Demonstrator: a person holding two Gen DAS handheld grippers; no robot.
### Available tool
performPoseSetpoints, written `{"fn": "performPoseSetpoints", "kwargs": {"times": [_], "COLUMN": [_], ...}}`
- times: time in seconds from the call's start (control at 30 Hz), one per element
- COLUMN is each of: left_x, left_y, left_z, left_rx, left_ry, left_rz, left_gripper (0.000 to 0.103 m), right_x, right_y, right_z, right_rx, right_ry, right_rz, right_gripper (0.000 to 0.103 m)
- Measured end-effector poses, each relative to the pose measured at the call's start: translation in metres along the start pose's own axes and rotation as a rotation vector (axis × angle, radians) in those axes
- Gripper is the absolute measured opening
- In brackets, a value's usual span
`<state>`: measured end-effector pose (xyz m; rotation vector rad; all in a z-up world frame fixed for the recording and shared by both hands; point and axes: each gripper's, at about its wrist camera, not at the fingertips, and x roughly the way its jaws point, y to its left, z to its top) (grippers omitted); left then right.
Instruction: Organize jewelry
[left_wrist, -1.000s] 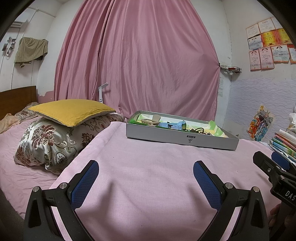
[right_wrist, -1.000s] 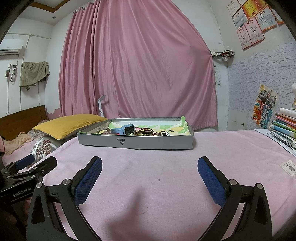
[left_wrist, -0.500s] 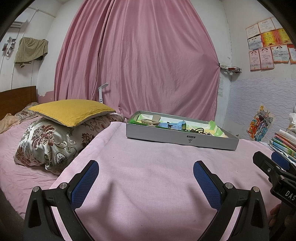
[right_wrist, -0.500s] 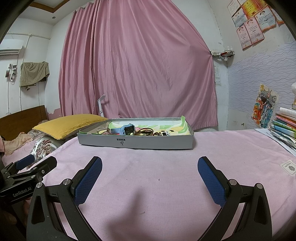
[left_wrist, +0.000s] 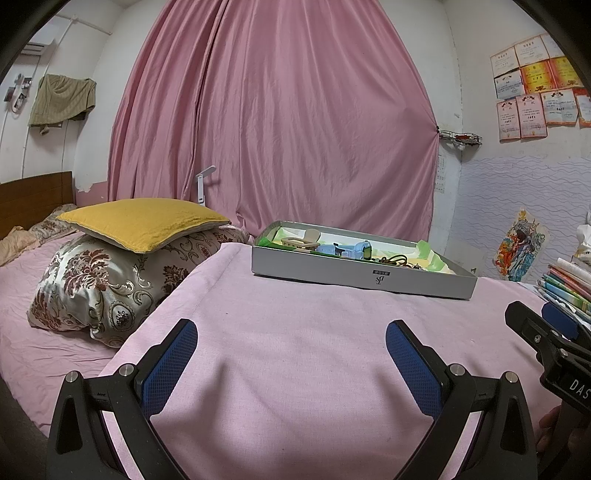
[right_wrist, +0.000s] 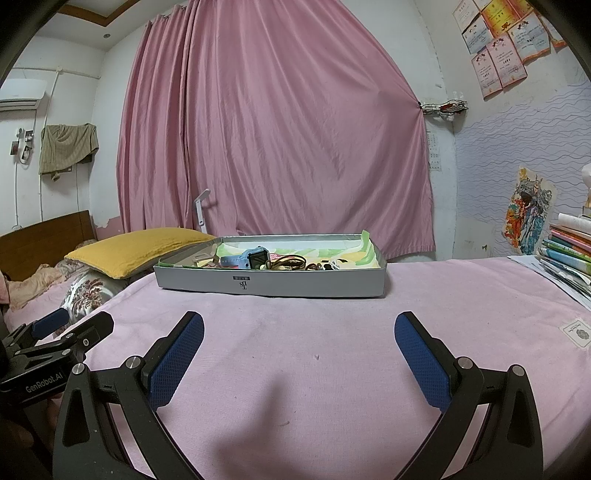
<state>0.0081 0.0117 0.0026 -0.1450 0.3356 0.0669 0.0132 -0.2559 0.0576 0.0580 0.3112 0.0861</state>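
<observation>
A shallow grey box (left_wrist: 362, 275) (right_wrist: 269, 286) sits on the pink-covered surface ahead of both grippers. It holds a blue watch (right_wrist: 249, 259) (left_wrist: 349, 250), a beige comb (left_wrist: 297, 242), a brown cord bracelet (right_wrist: 286, 263) (left_wrist: 393, 261) and small dark pieces (right_wrist: 327, 264) on green and yellow paper. My left gripper (left_wrist: 291, 347) is open and empty, well short of the box. My right gripper (right_wrist: 299, 341) is open and empty, also short of the box. Each gripper shows at the edge of the other's view.
A yellow pillow (left_wrist: 142, 221) lies on a floral pillow (left_wrist: 107, 284) at the left, beyond the surface's left edge. Stacked books (right_wrist: 570, 251) and papers sit at the right. A small card (right_wrist: 578, 332) lies on the cloth. A pink curtain (left_wrist: 273, 122) hangs behind.
</observation>
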Motion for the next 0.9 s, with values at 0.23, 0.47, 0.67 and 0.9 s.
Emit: {"fn": "performPoseSetpoints", "kwargs": {"times": [0.23, 0.47, 0.67, 0.9], "left_x": [0.0002, 0.0013, 0.002, 0.0022], "left_y": [0.0001, 0.0025, 0.0039, 0.0047], "left_z": [0.0, -0.0005, 0.0006, 0.0007], "left_rx": [0.0, 0.013, 0.026, 0.026], "left_ry": [0.001, 0.008, 0.006, 0.008], "left_rz": [-0.001, 0.013, 0.037, 0.039], "left_gripper": [0.102, 0.102, 0.102, 0.102], "right_x": [-0.0001, -0.0002, -0.0003, 0.0001], "right_y": [0.0, 0.0001, 0.0003, 0.0009], "right_z": [-0.0002, -0.0003, -0.0003, -0.0005], "right_rx": [0.001, 0.001, 0.001, 0.002], "right_ry": [0.0, 0.0, 0.0, 0.001], "right_rz": [0.0, 0.0, 0.0, 0.0], "right_gripper": [0.101, 0.101, 0.101, 0.101]}}
